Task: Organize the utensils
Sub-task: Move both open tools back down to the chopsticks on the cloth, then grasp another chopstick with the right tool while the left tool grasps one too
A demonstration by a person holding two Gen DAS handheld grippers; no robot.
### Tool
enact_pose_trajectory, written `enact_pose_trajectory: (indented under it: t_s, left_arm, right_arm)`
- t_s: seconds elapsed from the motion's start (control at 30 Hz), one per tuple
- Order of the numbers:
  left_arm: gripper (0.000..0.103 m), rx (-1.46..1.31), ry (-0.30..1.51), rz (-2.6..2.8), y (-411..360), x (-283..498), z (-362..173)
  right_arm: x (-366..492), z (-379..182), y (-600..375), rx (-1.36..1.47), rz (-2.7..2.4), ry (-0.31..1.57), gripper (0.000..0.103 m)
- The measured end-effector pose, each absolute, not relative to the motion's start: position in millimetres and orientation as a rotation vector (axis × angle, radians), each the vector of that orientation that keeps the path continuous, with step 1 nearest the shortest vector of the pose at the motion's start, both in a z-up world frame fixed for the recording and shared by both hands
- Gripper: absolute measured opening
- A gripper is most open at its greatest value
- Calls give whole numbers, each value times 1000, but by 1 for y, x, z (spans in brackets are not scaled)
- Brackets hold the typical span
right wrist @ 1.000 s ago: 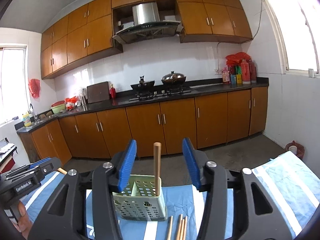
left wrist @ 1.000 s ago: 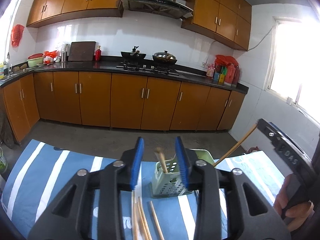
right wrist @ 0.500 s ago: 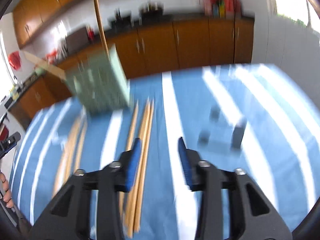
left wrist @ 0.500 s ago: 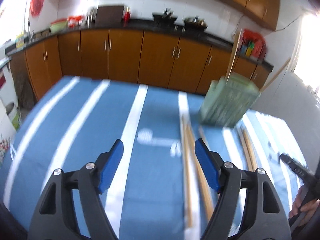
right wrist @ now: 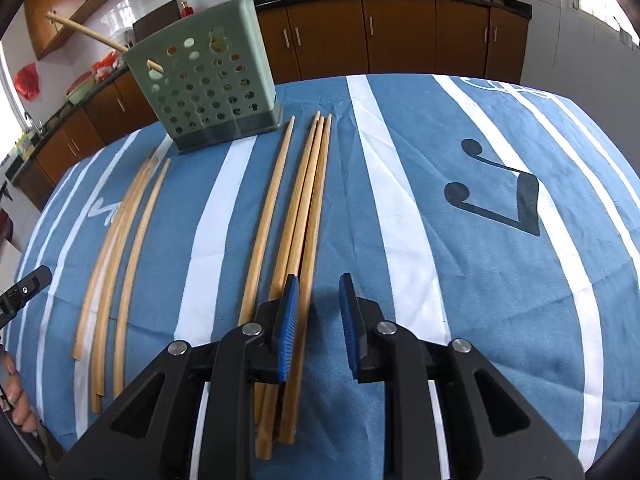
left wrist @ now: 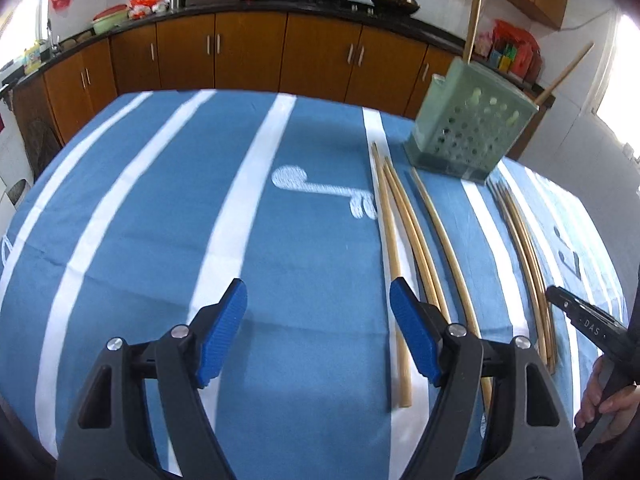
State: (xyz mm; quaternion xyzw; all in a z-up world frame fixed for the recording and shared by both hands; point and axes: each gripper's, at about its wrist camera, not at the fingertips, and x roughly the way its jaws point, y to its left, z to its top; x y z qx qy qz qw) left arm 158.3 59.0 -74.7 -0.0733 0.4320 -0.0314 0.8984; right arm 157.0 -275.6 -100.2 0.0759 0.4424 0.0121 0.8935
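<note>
In the left wrist view, our left gripper is opening its fingers over bare cloth, nothing between them; the loose chopsticks lie just to its right, short of the green holder. We judge a sideways shift comes next.

In the right wrist view, our right gripper is closing with nothing gripped, its left finger over the chopstick bundle; open tabletop to the right.

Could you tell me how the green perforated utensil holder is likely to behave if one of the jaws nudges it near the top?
The green holder looks like thin plastic full of holes, so probably light and easy to slide on the cloth. It stands tall on a smallish base, with only two chopsticks leaning inside, so a high nudge could tip it.
</note>
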Motion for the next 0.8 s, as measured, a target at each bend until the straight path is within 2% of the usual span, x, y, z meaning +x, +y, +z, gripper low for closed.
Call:
enact_pose_trajectory:
  t_s: [0.07, 0.17, 0.33, 0.4, 0.5, 0.57, 0.8]
  left_arm:
    - [78, -154, 902, -68, 56, 159, -76]
    - [87, -123, 895, -76, 49, 157, -75]
    - [86, -60, 864, -132, 30, 157, -72]
    - [69, -48, 878, -156, 23, 160, -76]
    - [56, -25, 914, -163, 15, 168, -86]
    - [53, -9, 933, -163, 10, 172, -92]
    - [52, 14, 944, -134, 6, 177, -101]
  right_arm:
    - [158, -102, -275, 139, 8, 920, 16]
    - [159, -102, -279, 106, -51, 915, 8]
    - [160, -101, -295, 155, -108, 909, 8]
    - [160, -102, -294, 137, -106, 906, 8]
    - [159, -102, -293, 122, -105, 900, 8]
    - [159, -102, -294, 124, -102, 900, 8]
    - [158, -102, -292, 120, -97, 898, 8]
